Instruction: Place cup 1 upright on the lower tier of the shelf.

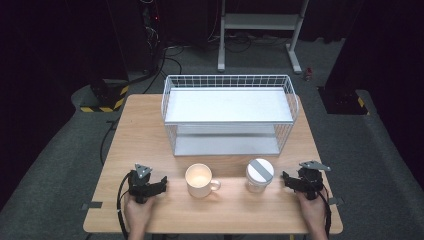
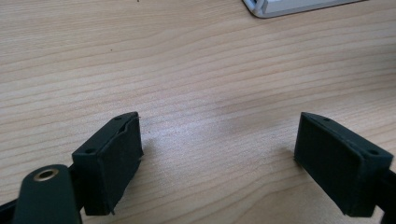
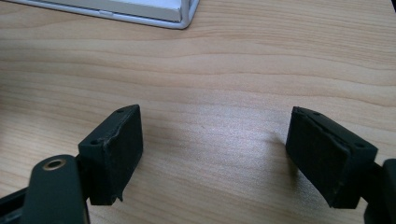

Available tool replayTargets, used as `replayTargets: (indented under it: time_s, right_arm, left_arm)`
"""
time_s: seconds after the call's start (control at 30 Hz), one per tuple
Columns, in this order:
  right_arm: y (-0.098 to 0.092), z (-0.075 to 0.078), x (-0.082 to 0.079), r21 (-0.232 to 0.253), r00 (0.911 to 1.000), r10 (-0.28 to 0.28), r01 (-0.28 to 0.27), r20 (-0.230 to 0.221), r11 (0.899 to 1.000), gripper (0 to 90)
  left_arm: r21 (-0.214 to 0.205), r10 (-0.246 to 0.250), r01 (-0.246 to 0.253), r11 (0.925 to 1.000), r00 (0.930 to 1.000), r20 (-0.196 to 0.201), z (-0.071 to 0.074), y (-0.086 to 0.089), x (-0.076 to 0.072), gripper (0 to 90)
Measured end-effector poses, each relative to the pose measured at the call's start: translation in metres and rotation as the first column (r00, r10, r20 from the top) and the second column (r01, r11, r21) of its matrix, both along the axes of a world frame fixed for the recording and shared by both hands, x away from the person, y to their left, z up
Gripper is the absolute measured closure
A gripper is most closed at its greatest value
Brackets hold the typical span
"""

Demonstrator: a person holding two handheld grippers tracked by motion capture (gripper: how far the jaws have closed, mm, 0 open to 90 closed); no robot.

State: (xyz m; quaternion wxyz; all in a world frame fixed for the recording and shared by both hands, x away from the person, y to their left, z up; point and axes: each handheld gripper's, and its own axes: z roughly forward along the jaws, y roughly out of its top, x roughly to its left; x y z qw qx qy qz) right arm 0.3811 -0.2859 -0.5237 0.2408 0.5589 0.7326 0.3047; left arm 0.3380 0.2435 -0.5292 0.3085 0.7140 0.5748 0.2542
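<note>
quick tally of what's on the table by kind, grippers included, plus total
Mug: 1
Jar with grey-striped lid: 1
White wire rack: 1
Grippers: 2, the left gripper and the right gripper, both with jaws open and nothing between them
Total: 5
</note>
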Motion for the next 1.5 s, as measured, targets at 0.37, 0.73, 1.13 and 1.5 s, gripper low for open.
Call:
replayTargets:
  time_s: [0.37,0.73,1.13,1.5]
  right_arm:
    - [0.000,0.000,0.000,-0.002,1.0000,0.002,-0.002,0.001,1.000,18.9]
    - [-0.001,0.000,0.000,-0.001,1.0000,0.005,-0.005,-0.002,1.000,18.4]
    - [0.001,0.002,-0.006,0.028,0.9971,0.076,-0.075,-0.011,0.997,19.2]
    - [0.008,0.004,-0.034,0.060,0.9861,0.156,-0.160,0.057,0.985,18.6]
  left_arm:
    - [0.000,0.000,0.000,1.0000,1.0000,0.000,0.000,0.000,0.000,15.3]
    - [-0.001,0.003,-0.003,1.0000,1.0000,0.000,0.000,0.000,0.000,15.3]
    - [-0.002,0.004,-0.004,1.0000,1.0000,0.000,0.000,0.000,0.000,15.3]
    - [-0.001,0.003,-0.003,1.0000,1.0000,0.000,0.000,0.000,0.000,15.3]
